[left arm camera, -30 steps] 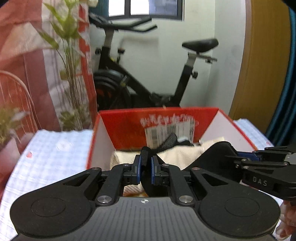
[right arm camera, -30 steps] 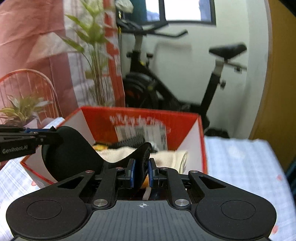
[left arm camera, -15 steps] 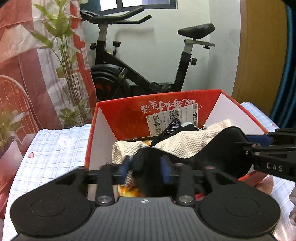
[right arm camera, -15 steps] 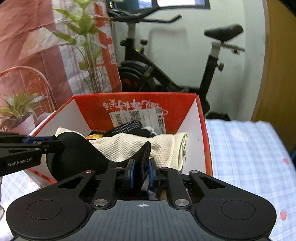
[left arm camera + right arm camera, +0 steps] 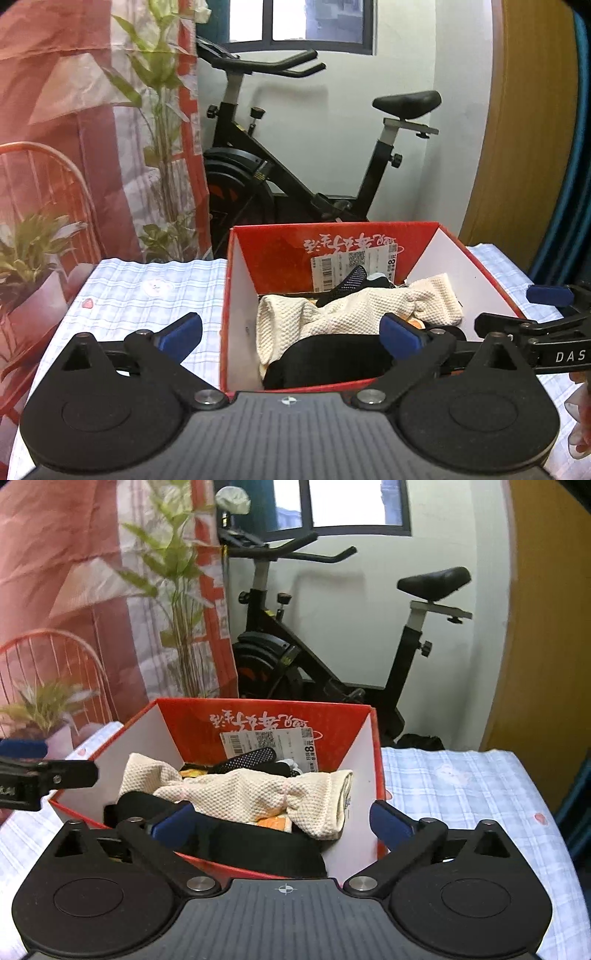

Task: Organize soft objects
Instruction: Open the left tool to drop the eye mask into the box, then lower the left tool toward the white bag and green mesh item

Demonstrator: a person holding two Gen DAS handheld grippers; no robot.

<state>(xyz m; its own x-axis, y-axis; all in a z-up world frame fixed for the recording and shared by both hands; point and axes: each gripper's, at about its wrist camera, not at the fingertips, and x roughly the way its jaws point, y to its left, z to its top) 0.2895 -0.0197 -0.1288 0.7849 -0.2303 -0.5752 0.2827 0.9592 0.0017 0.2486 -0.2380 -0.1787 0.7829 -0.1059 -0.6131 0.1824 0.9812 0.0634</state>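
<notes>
A red cardboard box (image 5: 240,295) (image 5: 373,775) with white inner walls stands on the checked tablecloth. Inside lie a black soft item (image 5: 328,362) (image 5: 255,843) at the near side, a cream waffle cloth (image 5: 354,314) (image 5: 258,790) behind it, and a black dotted item (image 5: 351,280) (image 5: 251,757) further back. My left gripper (image 5: 291,336) is open and empty, just in front of the box's near wall. My right gripper (image 5: 280,821) is open and empty over the box's near edge. Each gripper shows at the side of the other view.
A black exercise bike (image 5: 295,177) (image 5: 332,657) stands behind the box against the white wall. A potted plant (image 5: 29,254) and a tall plant (image 5: 162,129) stand at the left. The blue checked cloth (image 5: 147,291) (image 5: 461,786) spreads to both sides of the box.
Both grippers have opened and let go of the black soft item, which now lies in the box. Both have drawn back a little toward the near wall.
</notes>
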